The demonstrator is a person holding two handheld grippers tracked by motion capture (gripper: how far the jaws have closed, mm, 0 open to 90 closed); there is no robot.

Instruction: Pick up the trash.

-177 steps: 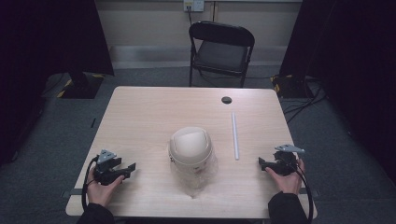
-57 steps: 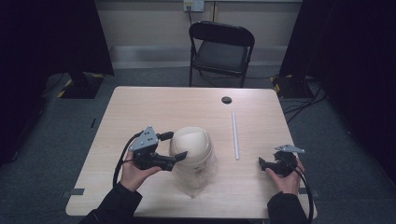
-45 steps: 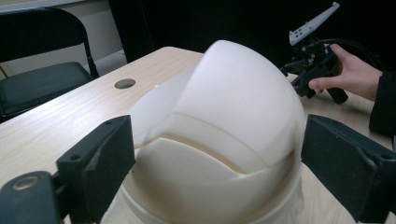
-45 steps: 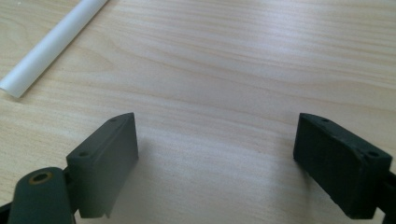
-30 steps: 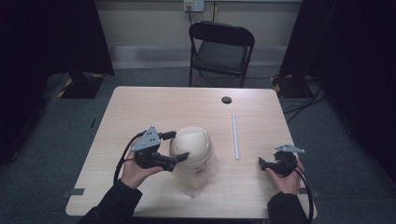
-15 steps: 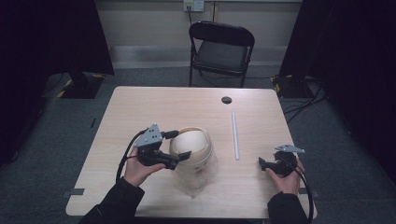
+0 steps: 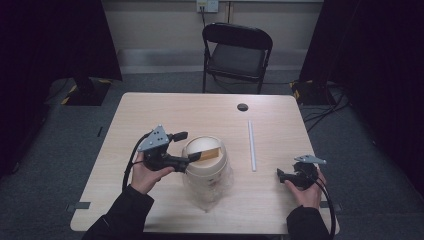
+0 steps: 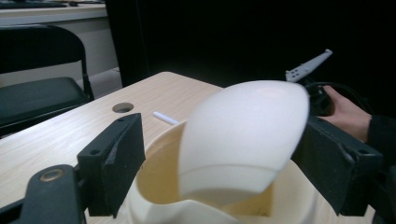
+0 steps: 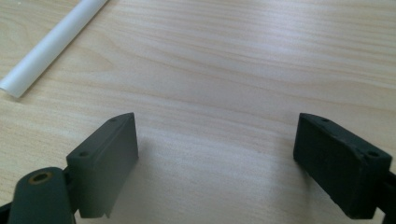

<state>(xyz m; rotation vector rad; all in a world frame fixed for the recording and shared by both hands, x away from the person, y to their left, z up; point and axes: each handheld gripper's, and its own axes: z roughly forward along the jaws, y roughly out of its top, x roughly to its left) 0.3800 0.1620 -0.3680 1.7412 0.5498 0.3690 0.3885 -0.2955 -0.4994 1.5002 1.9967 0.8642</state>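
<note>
Lid (image 8: 243, 140) is tipping up off the jar (image 7: 206, 167) at mid-desk, so we are judging the opening underway; our left tool (image 7: 192, 146) is straddling it, jaws just narrowing, lid between them, hand angled inward. We are resting the right tool (image 7: 279, 173) gaping, empty, on the desk (image 7: 165, 107)

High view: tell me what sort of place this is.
Probably a recording studio or lab set-up, not a home: one bare wooden table ringed by black curtains, a lone folding chair at the wall, and cables on grey carpet.
</note>
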